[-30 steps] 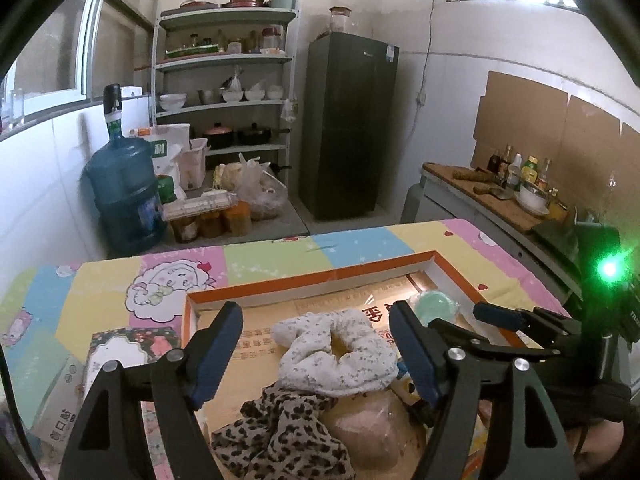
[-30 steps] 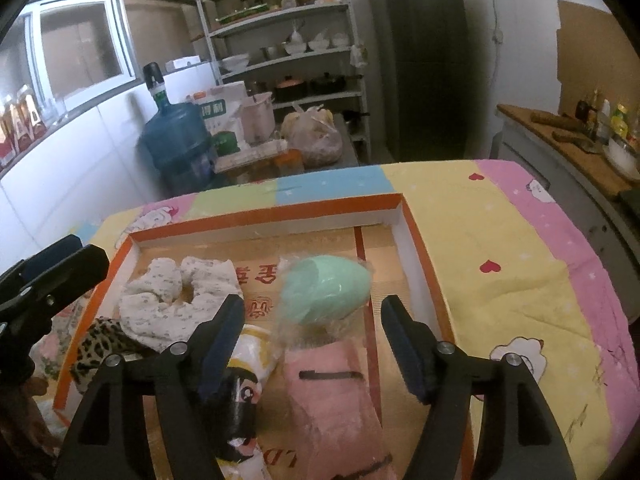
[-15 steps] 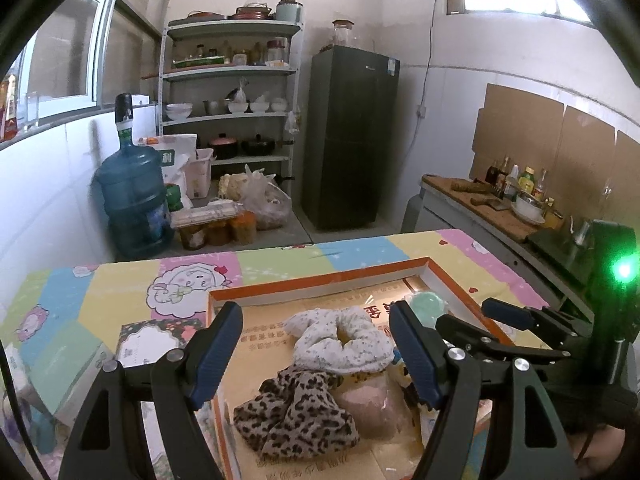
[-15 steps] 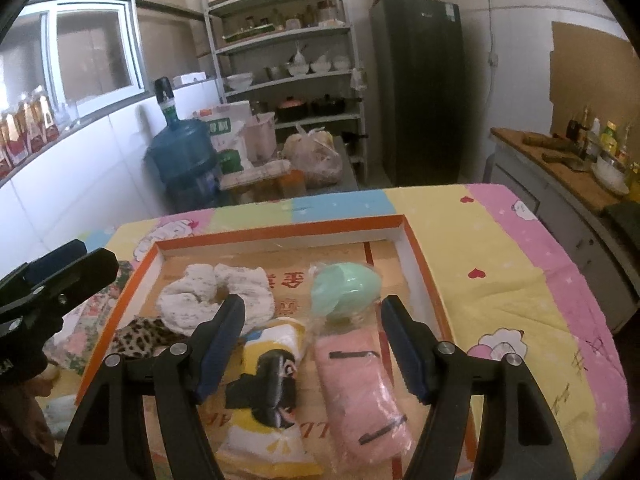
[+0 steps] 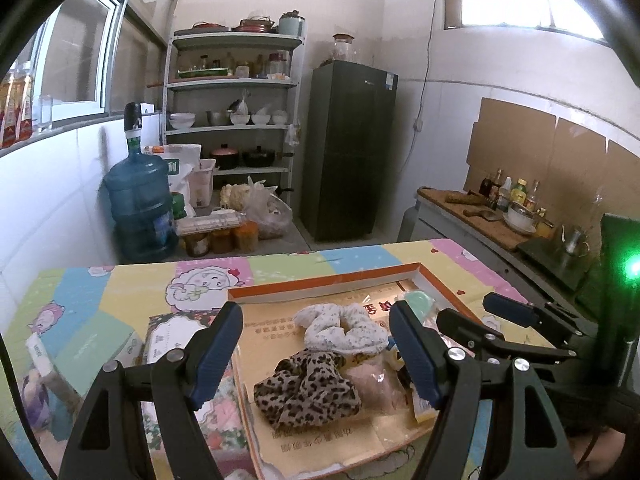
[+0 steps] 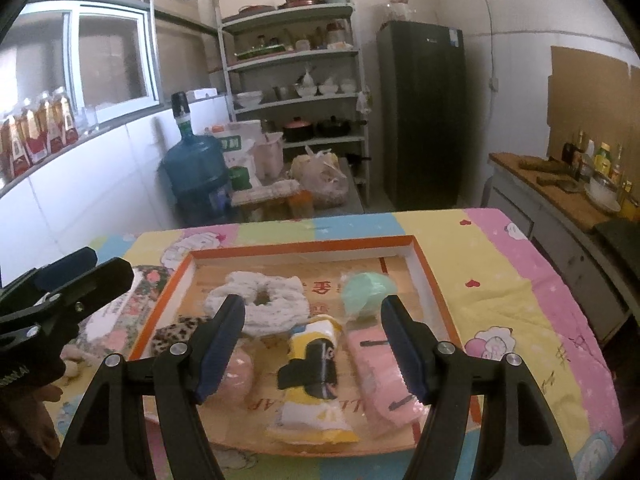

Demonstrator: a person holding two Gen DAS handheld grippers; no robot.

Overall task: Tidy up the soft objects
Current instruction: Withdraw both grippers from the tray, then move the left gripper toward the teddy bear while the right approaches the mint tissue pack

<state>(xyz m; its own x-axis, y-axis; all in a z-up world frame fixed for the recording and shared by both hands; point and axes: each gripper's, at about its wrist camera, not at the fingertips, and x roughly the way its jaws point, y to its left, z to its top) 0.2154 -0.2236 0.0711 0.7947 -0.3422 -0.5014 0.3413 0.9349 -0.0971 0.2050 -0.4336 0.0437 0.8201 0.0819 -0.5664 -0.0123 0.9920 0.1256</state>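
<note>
An orange-rimmed shallow box [image 6: 428,276] [image 5: 320,286] on the table holds the soft objects. In it lie a white speckled scrunchie [image 6: 260,304] [image 5: 344,328], a leopard-print scrunchie [image 5: 308,392] [image 6: 172,336], a mint green wrapped item [image 6: 368,290] [image 5: 418,302], a pink wrapped towel [image 6: 384,384], a yellow-and-black wrapped item [image 6: 312,372] and a pale pink pouch [image 5: 376,386] [image 6: 240,376]. My left gripper [image 5: 316,356] is open and empty, above the box's left part. My right gripper [image 6: 312,344] is open and empty, above the box's near middle.
The table [image 6: 520,280] has a colourful cartoon cloth. A flowered box [image 5: 176,336] and packets lie left of the orange box. Beyond the table stand a blue water jug [image 6: 196,176], shelves [image 6: 296,92], a dark fridge [image 6: 424,116] and a counter with bottles [image 6: 580,184].
Both grippers have drawn back and up from the box, so more of the table and room shows. Both stay open and empty. The objects in the box have not moved.
</note>
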